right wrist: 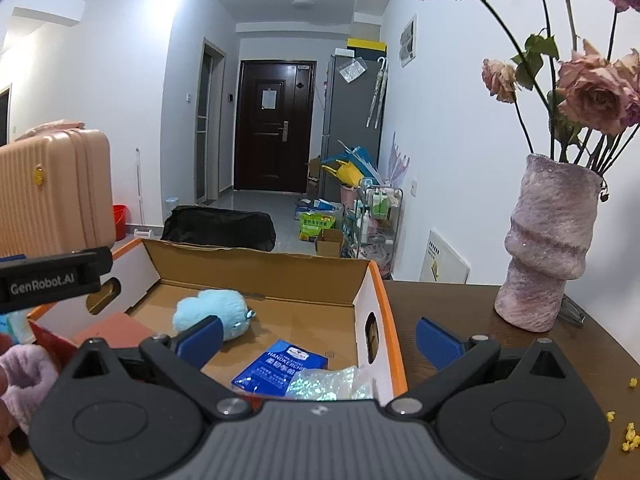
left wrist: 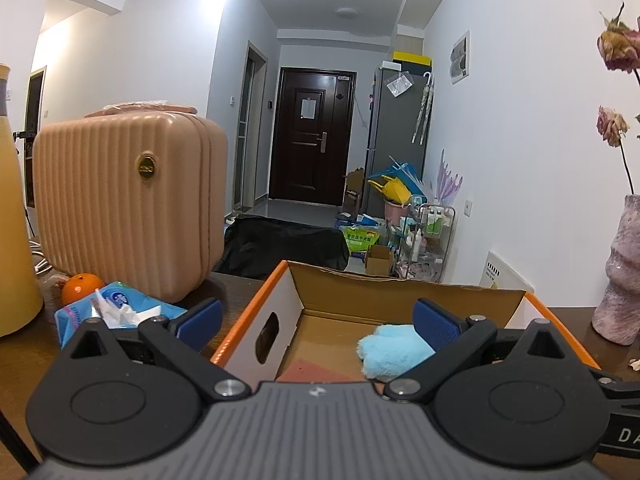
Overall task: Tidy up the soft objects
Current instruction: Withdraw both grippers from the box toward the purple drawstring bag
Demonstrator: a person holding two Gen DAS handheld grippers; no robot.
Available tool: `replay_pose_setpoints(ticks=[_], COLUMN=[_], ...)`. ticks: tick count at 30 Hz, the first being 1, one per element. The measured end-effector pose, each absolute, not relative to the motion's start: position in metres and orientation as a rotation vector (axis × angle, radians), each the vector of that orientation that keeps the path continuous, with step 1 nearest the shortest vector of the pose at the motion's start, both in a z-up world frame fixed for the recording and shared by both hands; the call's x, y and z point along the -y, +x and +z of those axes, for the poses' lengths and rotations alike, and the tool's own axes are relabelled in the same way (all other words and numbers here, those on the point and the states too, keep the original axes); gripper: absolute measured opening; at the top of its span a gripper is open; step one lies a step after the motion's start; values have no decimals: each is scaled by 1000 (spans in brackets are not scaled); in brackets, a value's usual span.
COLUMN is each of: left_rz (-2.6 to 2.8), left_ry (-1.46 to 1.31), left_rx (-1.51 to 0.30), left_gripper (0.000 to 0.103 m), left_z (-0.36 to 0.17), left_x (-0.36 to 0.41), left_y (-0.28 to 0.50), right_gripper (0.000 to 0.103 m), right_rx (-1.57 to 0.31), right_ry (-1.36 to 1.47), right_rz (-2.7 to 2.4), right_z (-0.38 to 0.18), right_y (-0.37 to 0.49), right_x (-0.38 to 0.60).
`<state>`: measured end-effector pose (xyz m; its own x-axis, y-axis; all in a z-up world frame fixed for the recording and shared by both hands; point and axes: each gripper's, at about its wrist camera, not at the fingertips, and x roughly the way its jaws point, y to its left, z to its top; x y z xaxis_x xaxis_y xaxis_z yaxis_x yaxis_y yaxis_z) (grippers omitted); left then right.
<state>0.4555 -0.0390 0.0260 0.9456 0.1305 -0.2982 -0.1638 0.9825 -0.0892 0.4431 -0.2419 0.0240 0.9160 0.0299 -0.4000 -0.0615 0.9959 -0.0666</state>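
Left gripper (left wrist: pixel 318 322) hangs over the near-left part of the cardboard box (left wrist: pixel 256 300), jaws spread wide, nothing between the pads. Right gripper (right wrist: pixel 320 338) hangs over the box's right wall, jaws spread wide too, nothing pinched; one blue pad sits inside the box, the other outside over the brown surface (right wrist: pixel 460 300).

Task things, all lying loose inside the box: light blue plush toy (right wrist: pixel 210 312) on the box floor, at about 10 o'clock from the right gripper's midpoint in the right wrist view; in the left wrist view it lies just beside the left gripper's right pad, whether touching cannot be told. Blue handkerchief pack (right wrist: pixel 280 368) lies near the right wall at 7 o'clock from that midpoint. Clear iridescent bag (right wrist: pixel 332 384), touching the pack's right edge, is partly hidden by the gripper body. A flat reddish-brown item (right wrist: pixel 108 330) lies at the box's left end.

Outside the box, left wrist view: open tissue pack (left wrist: pixel 120 308) at 9 o'clock from the left gripper, an orange (left wrist: pixel 80 286) behind it, the ribbed tan case (left wrist: pixel 128 196) upright at 11 o'clock, a yellow bottle (left wrist: pixel 12 240) at far left. Pink textured vase (right wrist: pixel 548 244) with dried roses (right wrist: pixel 592 92) stands at 2 o'clock from the right gripper, well apart from the box. Yellow crumbs (right wrist: pixel 628 436) lie on the surface at far right.
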Motion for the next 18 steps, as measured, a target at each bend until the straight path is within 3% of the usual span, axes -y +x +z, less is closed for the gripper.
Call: replay_pose_setpoints(ticks=[18], left_rz=[145], left_ry=[-93], left_rx=[-289], left_gripper=[103], left_z=[26], left_x=[26], left_y=[399], right_gripper=[103], right_rx=[-381], right_ry=[-87], right_rz=[65], right_z=[22], right_y=[385], right_x=[247])
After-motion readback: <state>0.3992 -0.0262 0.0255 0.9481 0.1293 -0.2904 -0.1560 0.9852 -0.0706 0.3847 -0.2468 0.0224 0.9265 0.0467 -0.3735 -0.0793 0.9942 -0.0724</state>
